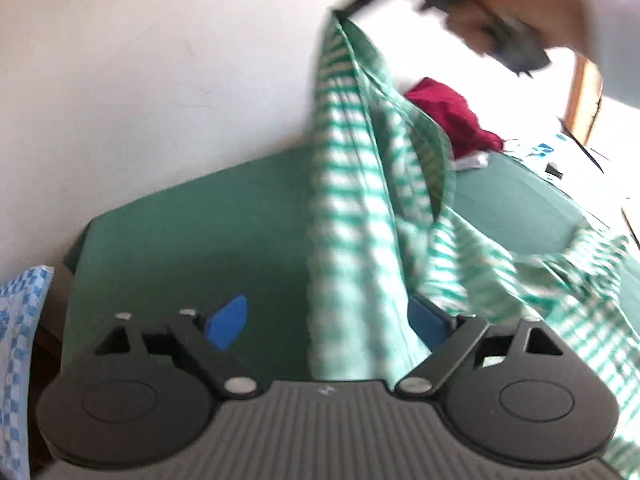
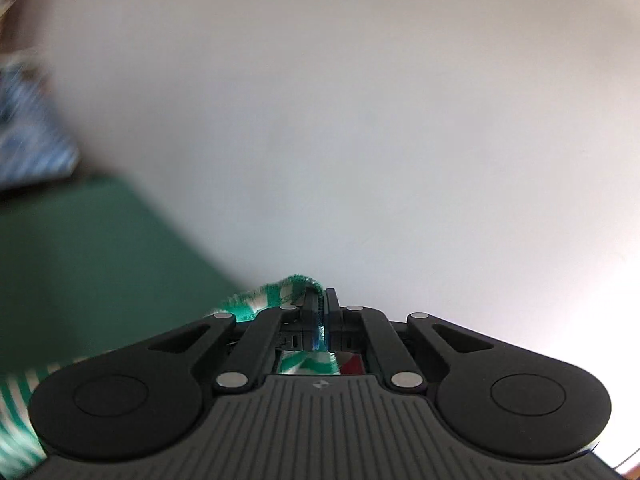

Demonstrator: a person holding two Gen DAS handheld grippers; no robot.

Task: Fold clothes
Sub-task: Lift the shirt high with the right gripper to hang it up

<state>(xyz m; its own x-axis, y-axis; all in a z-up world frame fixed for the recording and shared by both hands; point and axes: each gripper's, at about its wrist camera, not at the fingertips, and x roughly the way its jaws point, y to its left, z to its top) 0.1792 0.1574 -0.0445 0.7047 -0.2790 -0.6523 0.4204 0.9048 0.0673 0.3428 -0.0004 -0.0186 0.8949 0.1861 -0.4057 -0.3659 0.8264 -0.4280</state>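
A green-and-white striped garment (image 1: 352, 200) hangs in the air over the green table (image 1: 192, 232). In the left wrist view my right gripper (image 1: 340, 10) holds its top edge high up, with the person's hand behind it. In the right wrist view my right gripper (image 2: 321, 300) is shut on a fold of the striped garment (image 2: 276, 292), facing the white wall. My left gripper (image 1: 326, 320) is open just above the table; the hanging cloth drapes between its blue fingers (image 1: 228, 320) and hides most of the right one.
A dark red garment (image 1: 452, 116) lies at the far side of the table by the wall. A blue-and-white checked cloth (image 1: 16, 340) is at the left edge. Small items and a wooden frame (image 1: 580, 92) are at the far right.
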